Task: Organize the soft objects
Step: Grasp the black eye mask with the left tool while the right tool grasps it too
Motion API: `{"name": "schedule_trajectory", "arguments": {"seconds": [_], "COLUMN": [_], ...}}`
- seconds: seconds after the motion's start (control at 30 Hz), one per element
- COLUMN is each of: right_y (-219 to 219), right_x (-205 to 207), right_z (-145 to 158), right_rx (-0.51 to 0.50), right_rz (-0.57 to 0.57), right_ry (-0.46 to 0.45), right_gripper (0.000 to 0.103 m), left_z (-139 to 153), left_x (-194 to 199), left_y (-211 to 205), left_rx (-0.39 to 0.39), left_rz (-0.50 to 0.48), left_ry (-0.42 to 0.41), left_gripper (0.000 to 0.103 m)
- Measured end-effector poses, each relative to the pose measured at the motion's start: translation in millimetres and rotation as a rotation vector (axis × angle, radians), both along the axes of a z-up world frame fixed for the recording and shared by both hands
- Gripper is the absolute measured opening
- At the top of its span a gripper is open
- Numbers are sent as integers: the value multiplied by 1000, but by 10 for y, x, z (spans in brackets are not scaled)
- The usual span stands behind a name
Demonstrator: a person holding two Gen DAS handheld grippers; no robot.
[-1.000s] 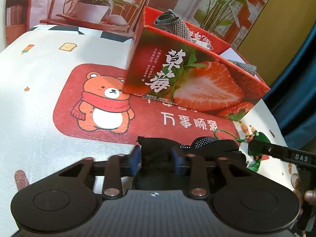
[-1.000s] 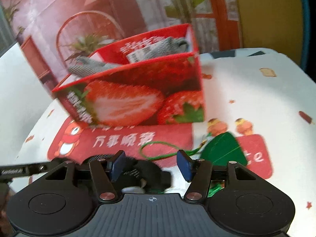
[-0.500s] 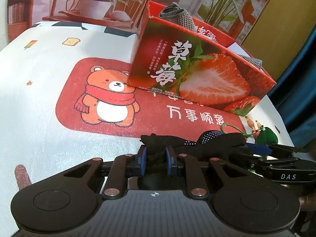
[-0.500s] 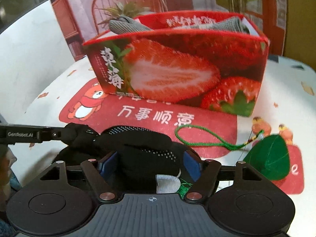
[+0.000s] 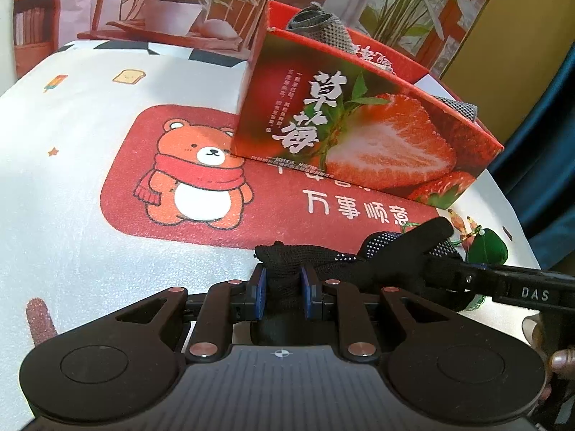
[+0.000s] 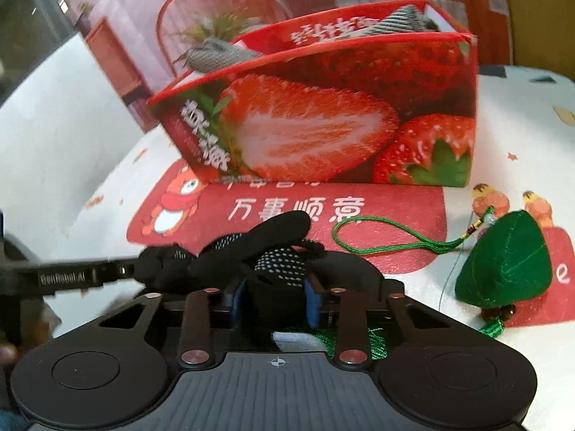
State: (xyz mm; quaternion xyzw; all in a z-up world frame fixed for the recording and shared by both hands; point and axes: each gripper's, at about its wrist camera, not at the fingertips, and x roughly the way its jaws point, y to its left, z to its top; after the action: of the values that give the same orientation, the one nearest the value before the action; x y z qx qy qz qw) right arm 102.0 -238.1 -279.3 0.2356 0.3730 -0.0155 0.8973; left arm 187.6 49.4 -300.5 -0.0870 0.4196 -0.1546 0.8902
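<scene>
Item: black glove [image 5: 363, 265], knitted, with a patch of pale grip dots on one face. It is found low in the frame in both wrist views, lying crumpled on the printed tablecloth [image 5: 90, 179] in front of the strawberry box [image 5: 359, 133], which fills the upper middle.

Handling, as judged: light, limp and easily bunched; no shape would be kept when it is lifted, and loose fingers would be expected to hang and drag. Breakage is not a concern. The knit should bite well against the pads, the dotted side better.

Hold: the left gripper [image 5: 281, 291] is closed narrowly on a fold at the glove's left end, with cloth pinched between the blue pads [image 5: 259, 291]. The right gripper [image 6: 275, 301] is at the other end; its jaws are closing, with a thick wad of glove between them and already squeezed at both sides. A hold on the bulk rather than on a single finger is judged safer, since a finger would stretch and slip out.

Nearby: green pouch [image 6: 506, 265] with a green cord [image 6: 388, 244], lower right in the right wrist view, just beside the glove; the cord could be snagged. Grey cloth [image 5: 320, 28] already sits in the box, top centre.
</scene>
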Motion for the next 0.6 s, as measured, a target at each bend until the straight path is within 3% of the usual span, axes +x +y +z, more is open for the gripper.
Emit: {"name": "schedule_trajectory", "arguments": {"seconds": [0.17, 0.6], "right_y": [12, -67], "right_x": [0, 18], "right_z": [26, 690], "right_rx": [-3, -57], "right_rz": [3, -12], "right_ry": [0, -195], "right_gripper": [10, 8], "left_z": [121, 869], "left_x": [-45, -65], "left_y": [-83, -127], "left_rx": [39, 0], "left_rz": [-24, -24], "left_ry": [-41, -235], "left_gripper": [17, 17]}}
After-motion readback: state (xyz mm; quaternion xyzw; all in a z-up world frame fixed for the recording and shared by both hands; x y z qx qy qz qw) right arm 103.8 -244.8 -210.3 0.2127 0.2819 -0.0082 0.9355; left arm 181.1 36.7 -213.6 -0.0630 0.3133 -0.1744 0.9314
